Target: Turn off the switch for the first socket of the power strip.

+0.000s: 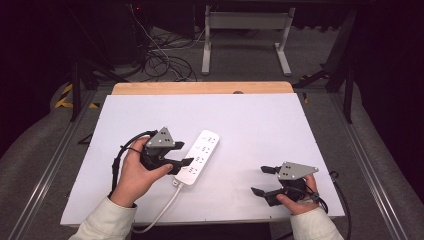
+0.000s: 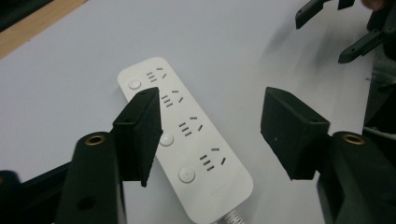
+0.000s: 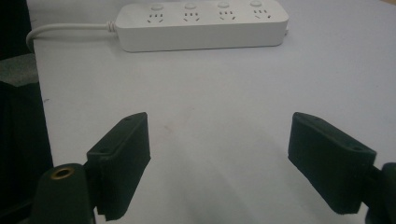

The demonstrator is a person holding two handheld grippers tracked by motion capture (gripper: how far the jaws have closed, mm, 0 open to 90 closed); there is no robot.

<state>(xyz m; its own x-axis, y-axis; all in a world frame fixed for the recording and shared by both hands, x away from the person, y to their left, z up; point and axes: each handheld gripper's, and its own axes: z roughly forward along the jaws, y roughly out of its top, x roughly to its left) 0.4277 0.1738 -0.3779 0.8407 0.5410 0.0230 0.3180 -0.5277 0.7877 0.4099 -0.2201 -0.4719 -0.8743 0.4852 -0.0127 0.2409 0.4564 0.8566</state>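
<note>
White power strip (image 1: pixel 199 157) laid diagonally on tabletop (image 1: pixel 260 125), left of centre, cord (image 1: pixel 161 210) run toward near edge. Left tongs (image 1: pixel 183 154) held wide apart over strip's cord end, nothing gripped. Right tongs (image 1: pixel 259 180) spread wide, empty, well apart from strip. Risk judged: strip likely pushed or skewed if one left jaw lands on top face; cord could be snagged.

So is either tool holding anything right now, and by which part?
Nothing is held. The left tool is open above the power strip; the right tool is open over bare table.
</note>
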